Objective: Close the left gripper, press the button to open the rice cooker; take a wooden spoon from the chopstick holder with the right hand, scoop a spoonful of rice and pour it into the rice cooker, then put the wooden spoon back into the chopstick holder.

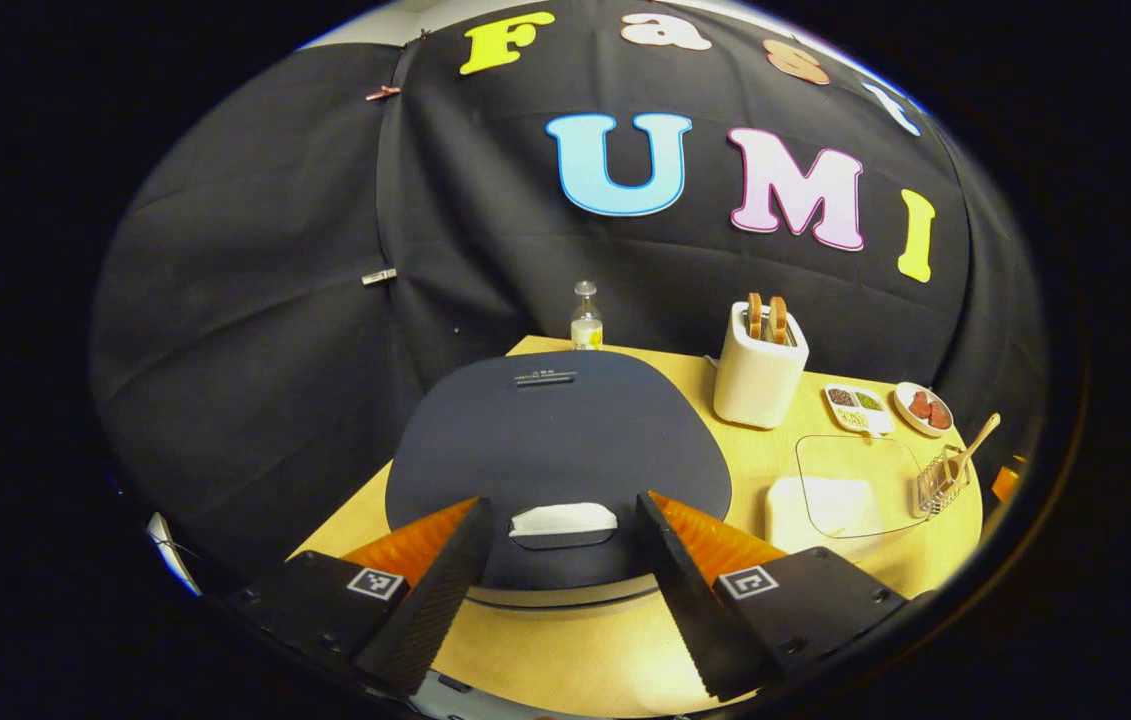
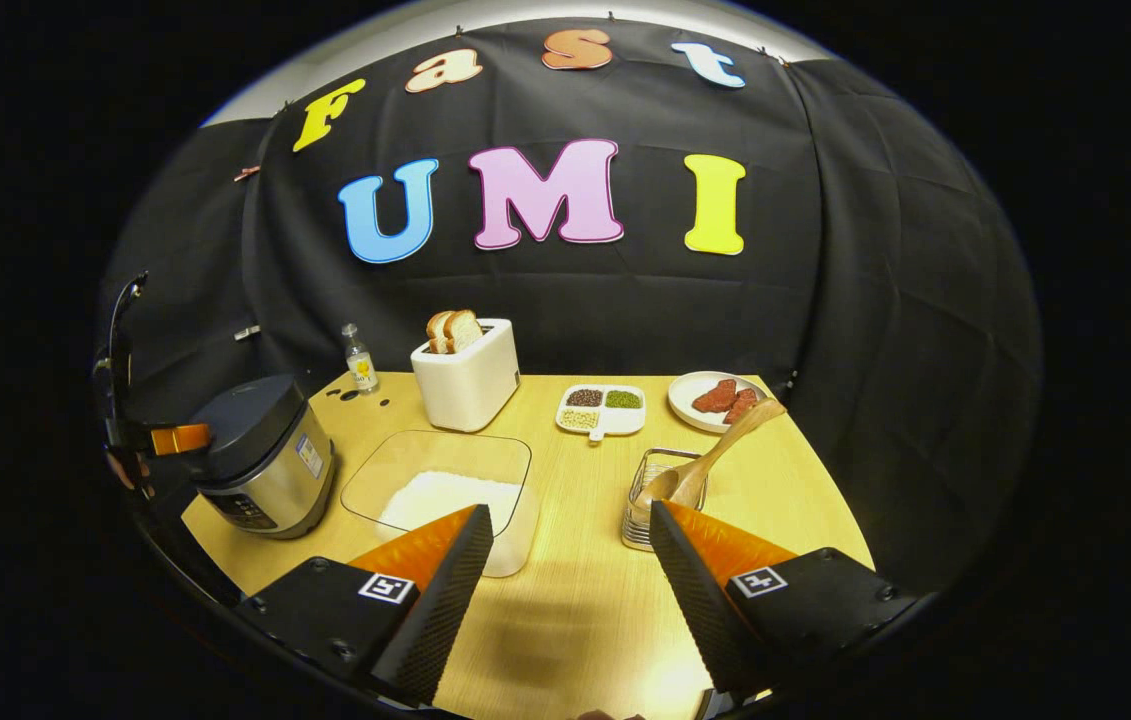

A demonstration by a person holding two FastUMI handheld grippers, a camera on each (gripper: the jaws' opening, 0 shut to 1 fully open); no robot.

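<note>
A toaster [image 2: 466, 372], sectioned dish [image 2: 601, 408] and plate [image 2: 715, 396] line the far table [image 2: 585, 600] edge. The rice cooker [image 2: 260, 455], lid closed, stands far left; the wooden spoon [image 2: 715, 450] leans in the chopstick holder [image 2: 660, 500], right of the rice container [image 2: 445, 490]. Left gripper [image 1: 562, 590] and right gripper [image 2: 570, 590] both gape wide, empty.

Rice cooker [image 2: 260, 455]: I see a dark grey lid over a silver body, lower left of the right gripper view.
Button [image 1: 563, 519]: white.
Wooden spoon [image 2: 715, 455]: pale brown.
Chopstick holder [image 2: 655, 500]: silver wire.
Rice [image 2: 445, 495]: white, in a clear box.
Toaster [image 2: 467, 380]: white.
Table [image 2: 585, 600]: light yellow wood.
Left gripper [image 1: 560, 590]: black ribbed fingers, orange backs.
</note>
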